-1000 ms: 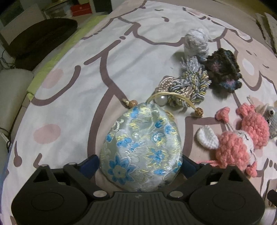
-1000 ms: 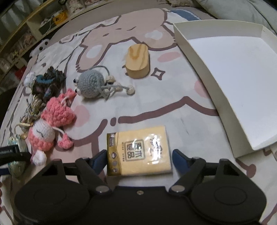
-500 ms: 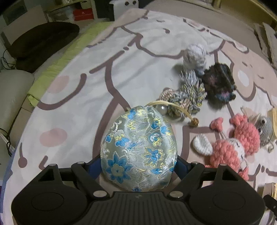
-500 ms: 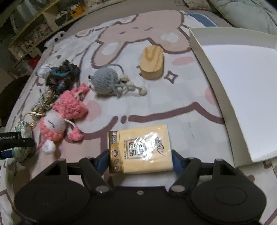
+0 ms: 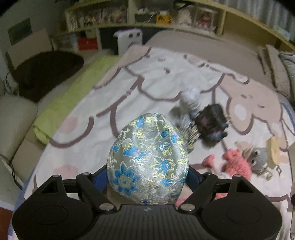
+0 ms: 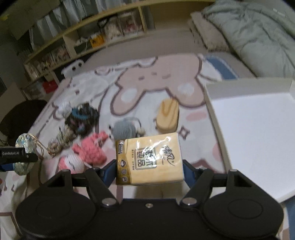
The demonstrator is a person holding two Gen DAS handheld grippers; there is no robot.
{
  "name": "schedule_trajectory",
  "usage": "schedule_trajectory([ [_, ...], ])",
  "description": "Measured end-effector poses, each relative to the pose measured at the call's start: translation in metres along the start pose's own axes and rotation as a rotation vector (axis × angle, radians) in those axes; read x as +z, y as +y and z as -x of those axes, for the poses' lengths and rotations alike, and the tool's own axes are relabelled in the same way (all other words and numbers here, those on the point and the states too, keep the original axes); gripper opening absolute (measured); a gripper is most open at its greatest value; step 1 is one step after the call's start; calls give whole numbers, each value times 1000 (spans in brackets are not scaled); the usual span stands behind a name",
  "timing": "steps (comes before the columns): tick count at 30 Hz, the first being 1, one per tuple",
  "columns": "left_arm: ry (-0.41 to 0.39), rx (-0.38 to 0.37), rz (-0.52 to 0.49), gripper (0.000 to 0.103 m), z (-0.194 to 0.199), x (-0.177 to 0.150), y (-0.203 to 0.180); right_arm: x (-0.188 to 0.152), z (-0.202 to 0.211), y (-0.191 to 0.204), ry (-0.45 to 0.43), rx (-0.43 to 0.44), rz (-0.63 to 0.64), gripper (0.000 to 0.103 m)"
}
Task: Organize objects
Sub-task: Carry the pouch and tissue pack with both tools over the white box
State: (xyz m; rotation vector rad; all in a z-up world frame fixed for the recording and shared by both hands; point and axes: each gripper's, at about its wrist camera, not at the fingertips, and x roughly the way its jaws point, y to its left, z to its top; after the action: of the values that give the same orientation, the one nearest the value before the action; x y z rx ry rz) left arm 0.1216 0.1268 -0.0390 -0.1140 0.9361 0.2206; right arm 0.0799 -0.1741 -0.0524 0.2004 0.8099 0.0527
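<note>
Left claw (image 5: 147, 175) angled downward pinching brocade pouch (image 5: 147, 158), right claw (image 6: 149, 170) pinching tissue pack (image 6: 149, 158)

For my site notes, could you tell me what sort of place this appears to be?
Most likely a bedroom: the work surface looks like a bed under a cartoon-print blanket, a folded quilt lies at its far end, and shelves line the wall.

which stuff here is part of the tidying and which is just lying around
Part of the job:
left gripper, gripping brocade pouch
right gripper, gripping tissue pack
white box
pink crochet toy
grey crochet toy
wooden block

Just lying about:
bookshelf
grey duvet
</note>
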Motion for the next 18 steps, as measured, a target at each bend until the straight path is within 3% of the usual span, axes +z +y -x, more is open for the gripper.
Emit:
schedule_trajectory([
  [9,-133,-82,-32,83,44,18,-35,46,26,-18,-140,-4,-8,73],
  [14,-212,-139,-104,83,69,33,-78,79,41,-36,-241,-28,19,74],
  [18,-261,-199,-171,83,84,46,-122,102,50,-56,-268,-51,63,74],
])
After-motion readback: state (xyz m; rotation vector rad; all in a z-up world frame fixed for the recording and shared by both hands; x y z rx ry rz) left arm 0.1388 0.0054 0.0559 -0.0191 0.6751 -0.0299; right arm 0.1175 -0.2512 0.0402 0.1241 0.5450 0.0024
